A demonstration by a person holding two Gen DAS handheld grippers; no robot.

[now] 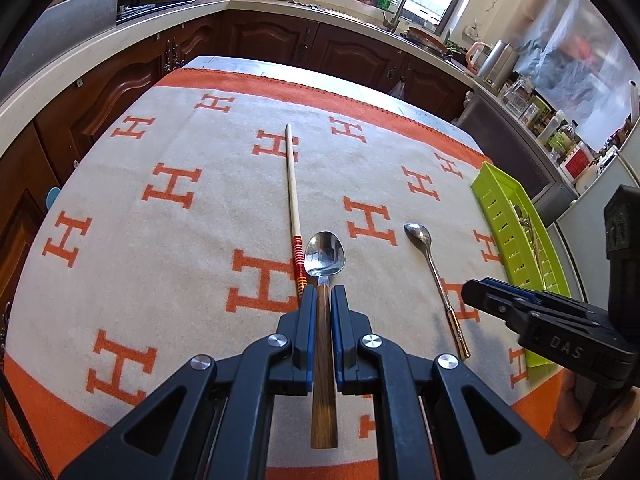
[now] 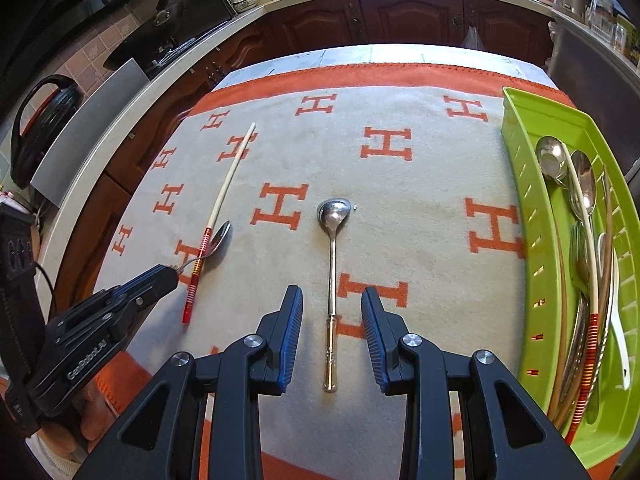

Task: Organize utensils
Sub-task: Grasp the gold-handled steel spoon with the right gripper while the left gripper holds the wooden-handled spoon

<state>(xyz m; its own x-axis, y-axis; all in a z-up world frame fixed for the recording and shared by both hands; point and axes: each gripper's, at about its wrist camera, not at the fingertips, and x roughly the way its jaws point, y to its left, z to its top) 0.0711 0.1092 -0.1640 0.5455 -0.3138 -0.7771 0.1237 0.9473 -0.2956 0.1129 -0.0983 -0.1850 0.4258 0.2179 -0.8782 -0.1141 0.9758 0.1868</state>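
Clamped between the blue pads of the left gripper (image 1: 323,294) is a wooden-handled steel spoon (image 1: 324,258): the brown handle runs back between the narrow jaws and out behind them, while the shiny bowl sticks out just beyond the fingertips, above the cream blanket with orange H letters (image 1: 172,184) that covers the table. From the right wrist view that same spoon's bowl (image 2: 218,238) crosses over the red-banded end of a long cream chopstick (image 2: 224,200) lying on the blanket; whether the two touch cannot be told.

Between the half-open jaws of the right gripper (image 2: 332,308), with clear space on both sides, lies a slim steel spoon with a gold handle (image 2: 331,264). It lies flat on the blanket, handle toward the gripper and bowl pointing away; the pads do not press on it.

Relative to this gold-handled spoon, the chopstick lies well to the left in the right wrist view. On the other side, at the blanket's right edge, sits a lime-green slotted plastic tray (image 2: 532,208). Inside it lie several steel spoons (image 2: 552,158), a white utensil (image 2: 620,344) and a second red-banded chopstick (image 2: 588,320), all lengthwise.
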